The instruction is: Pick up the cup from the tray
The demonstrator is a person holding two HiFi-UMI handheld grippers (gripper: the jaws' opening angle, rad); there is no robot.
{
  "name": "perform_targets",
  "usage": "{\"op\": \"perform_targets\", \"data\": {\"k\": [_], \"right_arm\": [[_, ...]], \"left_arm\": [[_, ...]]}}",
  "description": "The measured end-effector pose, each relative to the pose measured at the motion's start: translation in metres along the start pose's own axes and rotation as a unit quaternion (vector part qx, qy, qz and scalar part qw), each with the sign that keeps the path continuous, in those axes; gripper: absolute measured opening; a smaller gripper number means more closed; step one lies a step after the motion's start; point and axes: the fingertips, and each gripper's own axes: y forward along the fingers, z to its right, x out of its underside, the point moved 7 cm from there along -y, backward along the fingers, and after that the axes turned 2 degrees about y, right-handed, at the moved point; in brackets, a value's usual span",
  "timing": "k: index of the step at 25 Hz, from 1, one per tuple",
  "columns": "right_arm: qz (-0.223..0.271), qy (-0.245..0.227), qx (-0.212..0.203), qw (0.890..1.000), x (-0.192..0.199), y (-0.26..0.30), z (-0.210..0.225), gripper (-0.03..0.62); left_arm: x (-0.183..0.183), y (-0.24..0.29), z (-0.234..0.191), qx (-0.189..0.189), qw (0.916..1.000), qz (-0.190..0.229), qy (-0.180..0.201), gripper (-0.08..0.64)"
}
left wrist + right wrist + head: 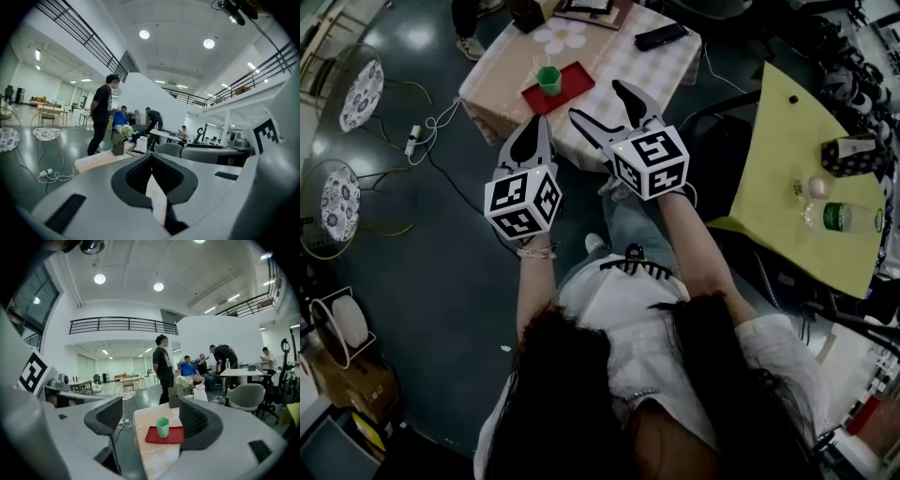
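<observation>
A small green cup (548, 80) stands upright on a red tray (572, 86) at the near edge of a table with a checked cloth (497, 89). My right gripper (598, 101) is held in the air short of that table edge, open and empty. In the right gripper view the cup (162, 427) and tray (174, 436) sit well beyond the spread jaws of my right gripper (152, 416). My left gripper (539, 124) hovers lower left of the tray, shut on nothing. The left gripper view shows my left gripper (151, 159) with its jaws closed together, and no cup.
On the table lie a black remote (661, 37), a dark pot of flowers (174, 397) and a white roll (200, 392). A person (164, 369) stands beside it. A yellow table (787, 150) with a bottle (848, 217) is at right. Cables (427, 131) and wire chairs (361, 94) are at left.
</observation>
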Motion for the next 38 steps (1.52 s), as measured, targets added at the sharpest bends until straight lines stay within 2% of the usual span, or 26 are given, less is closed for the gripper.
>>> {"op": "perform_targets", "data": {"k": [3,9,15,21,29,38], "right_arm": [[-0.011,-0.009,-0.018,1.0,0.0,0.033,0.014,0.364],[-0.074,-0.017,-0.05,0.996,0.017,0.109,0.039,0.387],[-0.151,-0.019,-0.073,0.986,0.056,0.172,0.058,0.39],[-0.204,-0.022,-0.096,0.974,0.093,0.219,0.065,0.39],[-0.255,-0.069,-0.132,0.956,0.129,0.26,0.07,0.39],[-0.28,-0.111,-0.151,0.942,0.142,0.277,0.063,0.387]], "left_arm": [[-0.002,0.025,-0.015,-0.02,0.9998,-0.006,-0.003,0.009],[-0.005,0.074,-0.049,-0.055,0.9982,-0.015,-0.021,0.009],[0.003,0.116,-0.074,-0.093,0.9944,-0.034,-0.037,0.009],[0.014,0.149,-0.091,-0.119,0.9904,-0.051,-0.047,0.009],[0.029,0.175,-0.109,-0.142,0.9849,-0.077,-0.062,0.009],[0.038,0.177,-0.12,-0.164,0.9792,-0.093,-0.074,0.009]]}}
